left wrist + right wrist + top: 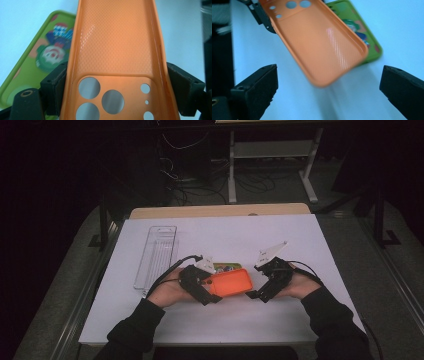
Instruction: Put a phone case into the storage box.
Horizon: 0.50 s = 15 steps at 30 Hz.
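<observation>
Dark long sleeves, black tongs (212, 292) with blocky screw-fastened pads, grey three-cornered plates, and trailing black cables.

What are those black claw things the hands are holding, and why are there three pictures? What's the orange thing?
A person holds a black pincher tool in each hand. One picture looks down from above the white table; each of the other two comes from a little camera riding on a pincher. The orange thing is a phone case, open side up. The left gripper squeezes it at the end with the round camera holes. The right gripper has its jaws wide apart, holding nothing. A green cartoon phone case lies on the table, and a clear plastic tray sits further left.
</observation>
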Available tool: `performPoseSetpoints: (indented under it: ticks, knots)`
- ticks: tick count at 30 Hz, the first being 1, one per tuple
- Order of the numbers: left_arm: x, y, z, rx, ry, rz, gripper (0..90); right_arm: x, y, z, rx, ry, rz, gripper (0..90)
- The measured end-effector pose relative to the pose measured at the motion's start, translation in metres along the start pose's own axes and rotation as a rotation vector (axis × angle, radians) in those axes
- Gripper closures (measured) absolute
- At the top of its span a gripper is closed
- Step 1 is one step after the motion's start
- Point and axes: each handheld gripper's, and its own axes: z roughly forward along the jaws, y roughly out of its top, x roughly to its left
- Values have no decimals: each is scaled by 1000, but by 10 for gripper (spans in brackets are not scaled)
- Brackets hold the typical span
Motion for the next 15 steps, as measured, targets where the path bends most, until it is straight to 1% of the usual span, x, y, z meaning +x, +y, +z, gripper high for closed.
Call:
performPoseSetpoints:
  ticks: [1, 2, 3, 4, 5, 6, 7, 8, 9, 10, 11, 12, 13, 14, 15]
  knots:
    - [1, 0, 0, -1, 14, -30, 162, 0, -2, -1, -5, -12, 32, 9]
    - [2, -1, 0, -2, 30, -47, 162, 0, -8, -1, -34, -35, 85, 9]
    - [5, -2, -1, 4, 54, -69, 162, 0, -11, -1, -49, -41, 113, 9]
    - [5, -2, -1, 4, 54, -69, 162, 0, -14, -2, -54, -55, 126, 9]
    - [6, -2, -2, 7, 63, -75, 162, 0, -14, -2, -54, -55, 126, 9]
    - [7, -2, -3, 11, 65, -70, 162, 1, -19, -3, -67, -80, 150, 9]
    - [7, -2, -4, 11, 73, -83, 162, 1, -19, -3, -67, -80, 150, 9]
    - [7, -1, -4, 7, 83, -93, 161, 2, -25, -4, -97, -92, 190, 9]
    - [7, -1, -4, 14, 95, -104, 161, 2, -28, -4, -115, -98, 209, 9]
    - [7, -1, -4, 14, 95, -104, 161, 2, -28, -4, -115, -98, 209, 9]
    - [6, 0, -4, 12, 101, -117, 161, 2, -31, -4, -124, -116, 225, 8]
    - [6, 0, -3, 16, 102, -120, 161, 3, -33, -3, -136, -129, 237, 6]
    - [5, 1, -3, 13, 108, -123, 161, 4, -38, -1, -143, -152, 267, 3]
    - [4, 1, -3, 5, 108, -135, 161, 6, -39, 0, -152, -168, 278, 1]
    - [3, 1, -3, 6, 107, -145, 161, 7, -42, 1, -175, -186, 283, 1]
